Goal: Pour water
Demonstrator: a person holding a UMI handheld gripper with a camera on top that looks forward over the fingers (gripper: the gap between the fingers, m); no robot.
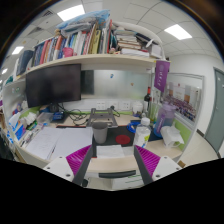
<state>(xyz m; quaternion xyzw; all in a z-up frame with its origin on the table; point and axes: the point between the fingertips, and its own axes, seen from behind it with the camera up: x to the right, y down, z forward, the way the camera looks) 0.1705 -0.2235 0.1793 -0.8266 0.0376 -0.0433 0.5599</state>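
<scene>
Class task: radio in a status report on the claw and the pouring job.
Claw open, nothing between its fingers. White bottle stands on the table, ahead to the right. Papers lie left; path looks free.

Gripper [112, 160]: two pale grey fingers [82, 163], each bearing a magenta ridged pad [148, 160] on its inner face, white housing between.

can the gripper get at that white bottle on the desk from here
Probably yes. The gripper is open with nothing between its fingers, and the white bottle stands beyond them on the desk, off toward the right finger. The path looks free, though clutter crowds close around the bottle.
</scene>
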